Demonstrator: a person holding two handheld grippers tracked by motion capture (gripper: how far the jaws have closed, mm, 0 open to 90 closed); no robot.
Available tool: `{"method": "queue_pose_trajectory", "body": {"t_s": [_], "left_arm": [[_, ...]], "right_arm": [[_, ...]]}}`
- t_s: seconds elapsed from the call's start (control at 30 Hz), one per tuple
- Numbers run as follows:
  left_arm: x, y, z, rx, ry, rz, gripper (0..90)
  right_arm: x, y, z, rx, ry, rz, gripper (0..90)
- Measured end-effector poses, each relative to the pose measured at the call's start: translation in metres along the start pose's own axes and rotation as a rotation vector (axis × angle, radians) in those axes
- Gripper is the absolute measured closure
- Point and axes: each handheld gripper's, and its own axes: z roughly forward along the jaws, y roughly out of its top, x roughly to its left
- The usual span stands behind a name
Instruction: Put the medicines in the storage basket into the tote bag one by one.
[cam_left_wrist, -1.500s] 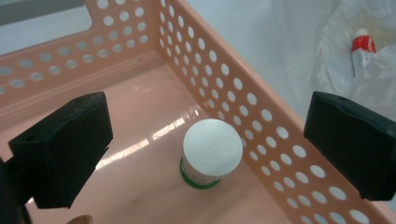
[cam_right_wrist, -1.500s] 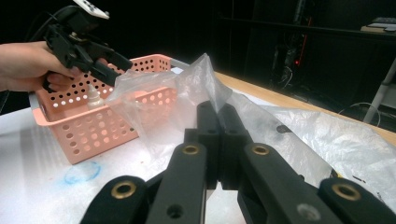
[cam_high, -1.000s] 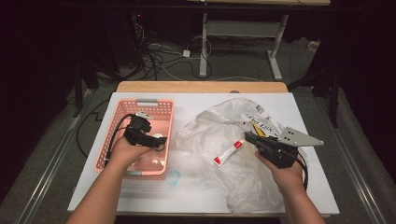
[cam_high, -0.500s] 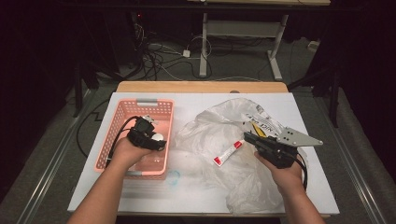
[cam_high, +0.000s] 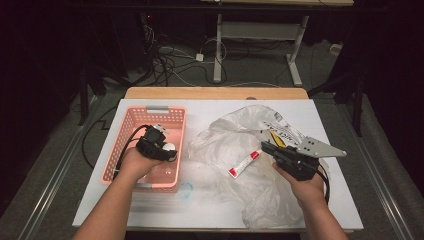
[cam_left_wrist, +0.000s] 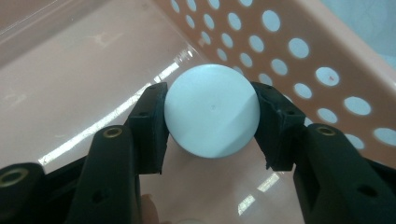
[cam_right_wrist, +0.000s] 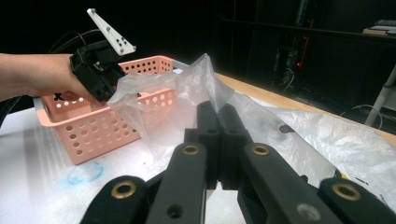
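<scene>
The room is dark, its far side almost black, with light falling mainly on the white tabletop (cam_high: 150, 210), whose far edge shows a strip of bare wood (cam_high: 215, 93). Beyond it, grey floor (cam_high: 250, 65) carries a tangle of black and white cables (cam_high: 170, 55). The white metal legs of another desk (cam_high: 260, 35) stand behind. Metal rails (cam_high: 50, 200) run along the floor at both sides.

L gripper (cam_left_wrist: 211, 126) pads on white round cap (cam_left_wrist: 212, 116) | in pink basket (cam_left_wrist: 299, 56)

white round cap (cam_left_wrist: 212, 116) hiding what lies beneath, bag print (cam_high: 281, 132) too small to read
</scene>
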Motion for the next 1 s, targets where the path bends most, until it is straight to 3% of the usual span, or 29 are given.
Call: {"method": "queue_pose_trajectory", "body": {"t_s": [0.57, 1.0], "left_arm": [[0.001, -0.001, -0.008, -0.037, 0.002, -0.009, 48.4], [0.001, -0.006, -0.034, -0.164, 0.023, -0.042, 48.4]], "right_arm": [[0.001, 0.000, 0.000, -0.001, 0.003, 0.003, 90.0], [0.001, 0.002, -0.001, -0.009, 0.003, -0.003, 90.0]]}}
